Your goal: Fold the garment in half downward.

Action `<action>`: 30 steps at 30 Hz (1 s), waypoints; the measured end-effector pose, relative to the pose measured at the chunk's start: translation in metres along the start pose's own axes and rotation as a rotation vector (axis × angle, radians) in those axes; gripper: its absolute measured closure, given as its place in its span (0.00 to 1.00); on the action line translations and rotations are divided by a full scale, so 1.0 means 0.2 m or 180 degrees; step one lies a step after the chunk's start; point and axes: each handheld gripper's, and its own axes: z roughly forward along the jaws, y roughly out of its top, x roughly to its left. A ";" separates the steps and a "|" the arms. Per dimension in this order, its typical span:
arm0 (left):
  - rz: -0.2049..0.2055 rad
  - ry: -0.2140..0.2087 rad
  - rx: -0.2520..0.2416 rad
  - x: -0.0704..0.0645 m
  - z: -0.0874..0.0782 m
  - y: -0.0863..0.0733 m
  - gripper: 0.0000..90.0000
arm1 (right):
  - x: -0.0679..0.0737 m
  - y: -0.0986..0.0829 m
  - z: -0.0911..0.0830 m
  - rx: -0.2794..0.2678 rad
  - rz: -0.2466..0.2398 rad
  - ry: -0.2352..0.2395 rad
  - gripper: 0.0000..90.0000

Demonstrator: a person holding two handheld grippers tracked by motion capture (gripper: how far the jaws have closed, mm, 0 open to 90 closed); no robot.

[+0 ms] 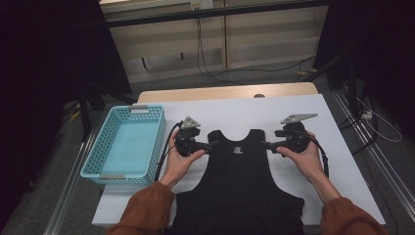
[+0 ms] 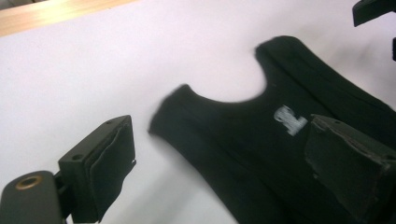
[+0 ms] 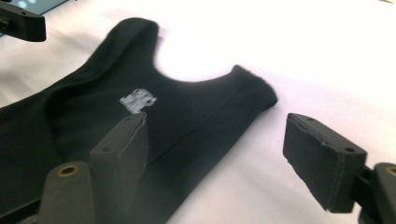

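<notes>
Vest [image 1: 238,181] on white table [image 1: 274,110]

Vest [image 1: 238,181] hem cut off at btm edge

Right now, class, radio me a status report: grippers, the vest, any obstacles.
Left gripper open at vest's left shoulder strap. Right gripper open at right strap. Vest flat, ungripped. Basket off left, not in the way.

We see a lab-like recording room; black curtains [image 1: 39,73] flank the white-covered table [image 1: 274,110]; loose cables [image 1: 254,68] cross the grey floor [image 1: 191,83].
</notes>
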 end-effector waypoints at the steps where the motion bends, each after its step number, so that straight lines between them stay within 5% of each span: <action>1: -0.0041 -0.0017 0.0015 0.01 0.01 0.00 0.09 | -0.01 0.01 0.01 -0.0009 0.0003 -0.0010 0.24; 5: -0.0048 0.0081 0.0069 0.06 0.06 0.01 0.10 | -0.06 0.04 0.07 0.0013 -0.0021 -0.0151 0.34; 15: -0.0219 0.0133 0.0044 0.15 0.17 0.03 0.15 | -0.15 0.12 0.27 0.0211 -0.0054 -0.0204 0.59; 17: -0.0246 0.0118 0.0033 0.18 0.17 0.04 0.23 | -0.15 0.13 0.29 0.0246 -0.0209 -0.0362 0.65; 19: -0.0318 0.0130 0.0008 0.21 0.19 0.05 0.24 | -0.16 0.13 0.31 0.0221 -0.0108 -0.0254 0.66; 30: -0.0251 0.0226 0.0264 0.24 0.25 0.03 0.40 | -0.17 0.11 0.37 0.0283 -0.0055 -0.0175 0.71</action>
